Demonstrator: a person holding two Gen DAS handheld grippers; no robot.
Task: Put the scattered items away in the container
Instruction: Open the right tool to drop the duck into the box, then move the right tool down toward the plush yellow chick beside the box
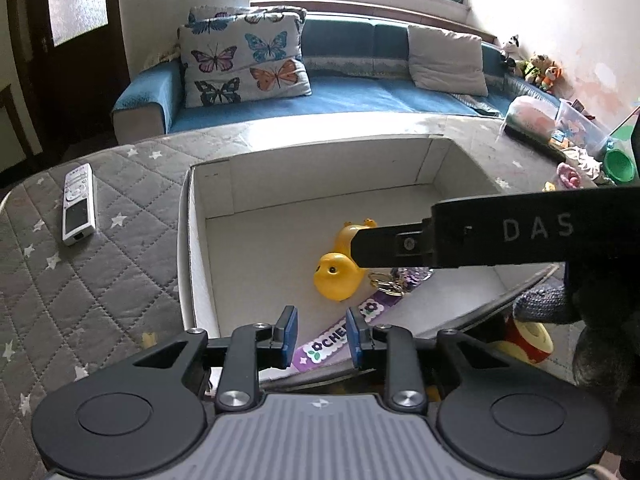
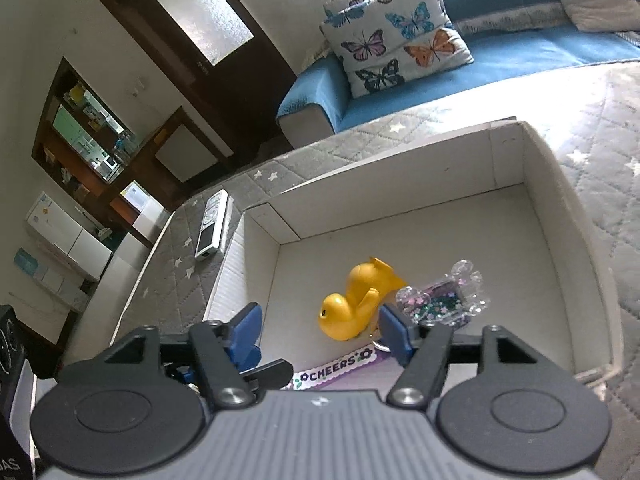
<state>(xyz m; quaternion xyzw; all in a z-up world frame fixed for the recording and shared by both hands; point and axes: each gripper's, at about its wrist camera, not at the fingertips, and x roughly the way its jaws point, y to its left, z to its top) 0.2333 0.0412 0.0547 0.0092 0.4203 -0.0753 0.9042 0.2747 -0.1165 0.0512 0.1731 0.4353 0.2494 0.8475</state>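
Observation:
A white cardboard box (image 1: 212, 188) (image 2: 400, 168) sits on the grey quilted table. On its floor lie a yellow rubber duck (image 1: 336, 276) (image 2: 352, 308), a glittery keychain (image 2: 444, 300) with a metal ring (image 1: 380, 282), and a purple "CHEERS" strap (image 1: 340, 340) (image 2: 336, 366). My left gripper (image 1: 322, 336) hangs open over the box's near wall with nothing between its blue pads. My right gripper (image 2: 320, 332) is open above the box, over the duck and the strap; its black body (image 1: 500, 236) crosses the left wrist view. A white remote (image 1: 78, 204) (image 2: 212, 226) lies on the table left of the box.
A blue sofa (image 1: 360, 92) with a butterfly cushion (image 1: 244, 64) stands behind the table. Toys, a clear tub (image 1: 576, 124) and a green cup (image 1: 620, 164) crowd the table's far right. A red and yellow toy (image 1: 528, 340) lies near the box's right corner, beside a gloved hand (image 1: 560, 304).

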